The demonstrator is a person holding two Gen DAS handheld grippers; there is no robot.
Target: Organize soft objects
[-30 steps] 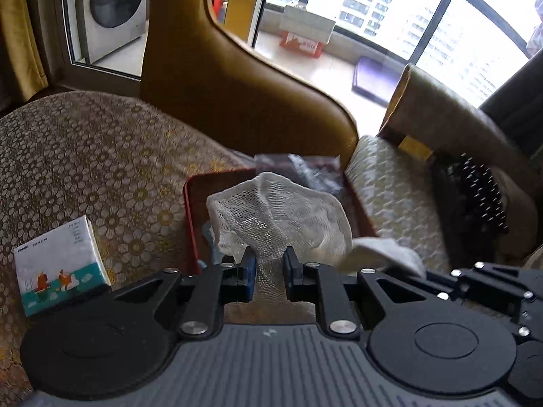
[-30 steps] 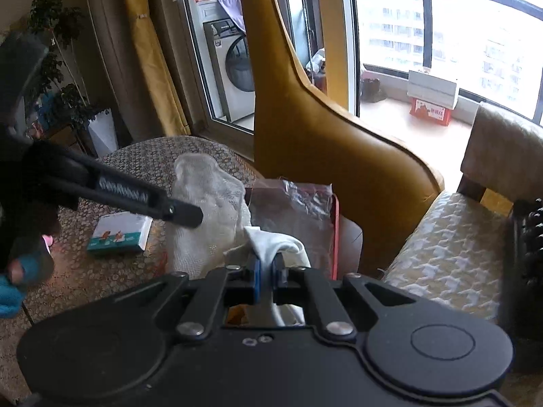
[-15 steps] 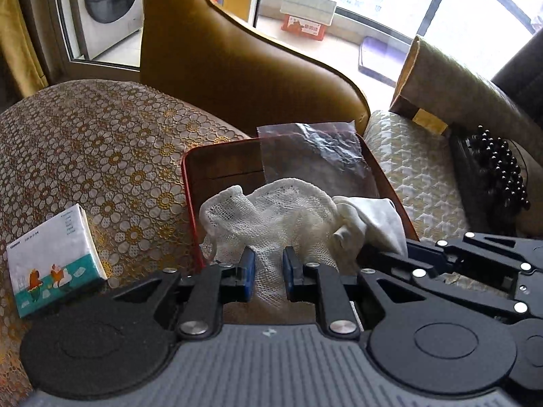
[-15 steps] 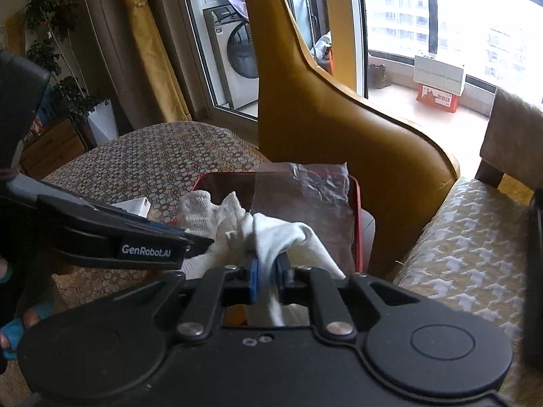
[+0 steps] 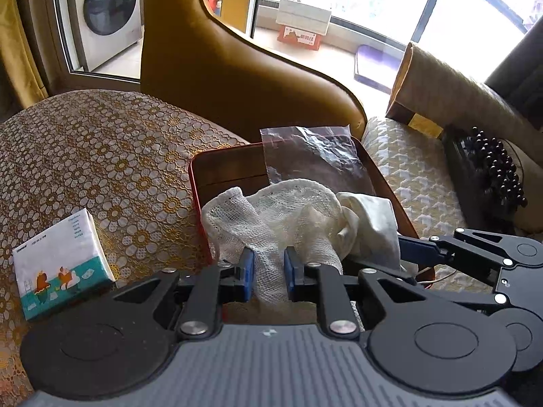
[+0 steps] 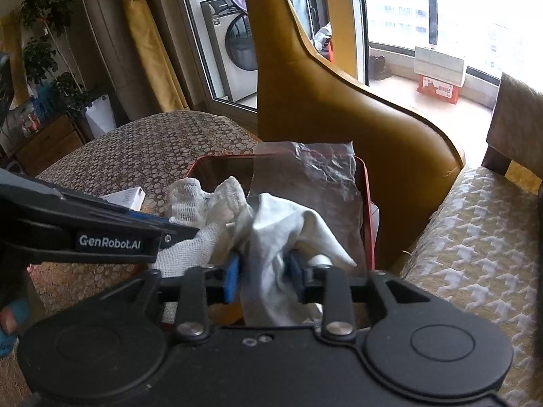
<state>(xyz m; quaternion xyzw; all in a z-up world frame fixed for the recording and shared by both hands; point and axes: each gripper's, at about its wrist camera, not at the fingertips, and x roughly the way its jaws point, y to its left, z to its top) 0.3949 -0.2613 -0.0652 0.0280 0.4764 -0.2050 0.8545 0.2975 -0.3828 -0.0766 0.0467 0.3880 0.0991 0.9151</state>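
Note:
A white mesh cloth (image 5: 278, 210) lies bunched in the near part of a red-rimmed tray (image 5: 195, 183). My left gripper (image 5: 268, 276) has its jaws parted, with a strip of the mesh cloth lying between them. A smooth white cloth (image 6: 288, 224) lies beside the mesh cloth (image 6: 193, 203) in the tray (image 6: 370, 203). My right gripper (image 6: 263, 273) has its jaws apart with the smooth cloth (image 5: 376, 220) draped loosely between them. A clear plastic bag (image 5: 312, 156) lies at the tray's far end and also shows in the right wrist view (image 6: 305, 166).
The tray sits on a round table with a gold flower-pattern cover (image 5: 85, 156). A small tissue pack (image 5: 61, 268) lies on the table at the left. A mustard chair back (image 5: 237, 68) stands behind the tray. A cushioned seat (image 5: 417, 183) is at the right.
Both cloths came down from the air into the tray. Both grippers' jaws have spread apart, the right most clearly, loosening their hold on the cloths.

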